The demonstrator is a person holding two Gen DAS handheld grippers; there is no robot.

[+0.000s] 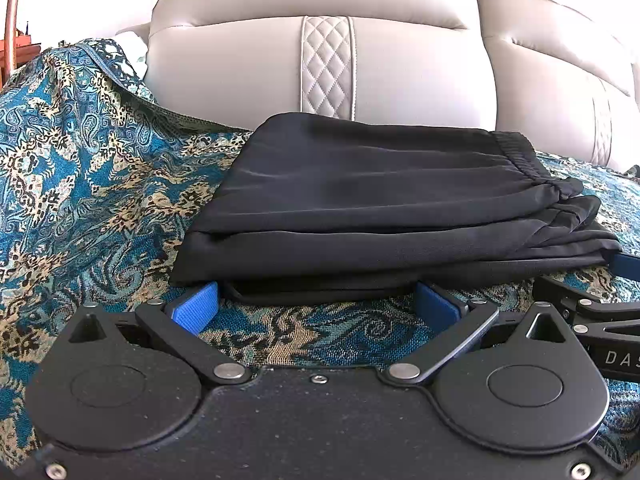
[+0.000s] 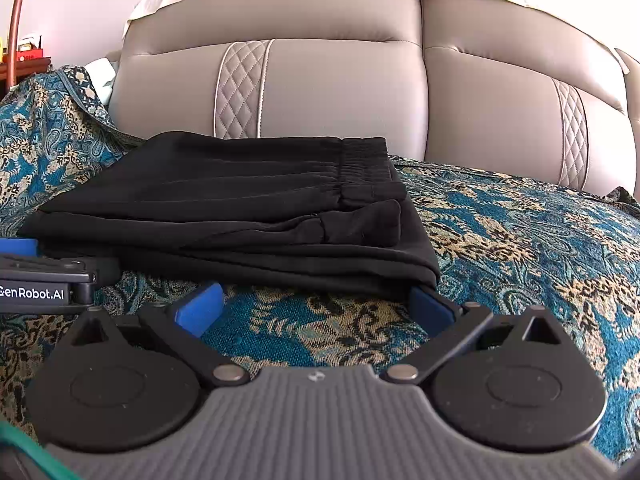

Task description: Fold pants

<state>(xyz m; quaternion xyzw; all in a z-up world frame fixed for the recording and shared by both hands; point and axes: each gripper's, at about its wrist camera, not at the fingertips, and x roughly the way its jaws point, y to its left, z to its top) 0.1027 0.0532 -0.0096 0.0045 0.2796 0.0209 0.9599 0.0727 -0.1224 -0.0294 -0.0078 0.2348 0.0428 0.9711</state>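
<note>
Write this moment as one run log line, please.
pants: folded, on patterned cover | left tool: open, at near edge | right tool: open, at near edge

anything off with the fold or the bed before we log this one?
Minor only. The black pants lie folded on the patterned bedspread, but the layers are not flush: near the waistband edges step out unevenly. Both the left gripper and right gripper are open at the near edge.

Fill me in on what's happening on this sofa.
A person holds two handheld grippers at the near edge of black pants, which lie folded in a layered stack on the patterned throw covering the sofa. The left gripper and the right gripper are both open, gripping nothing. The folding looks mostly done.
</note>
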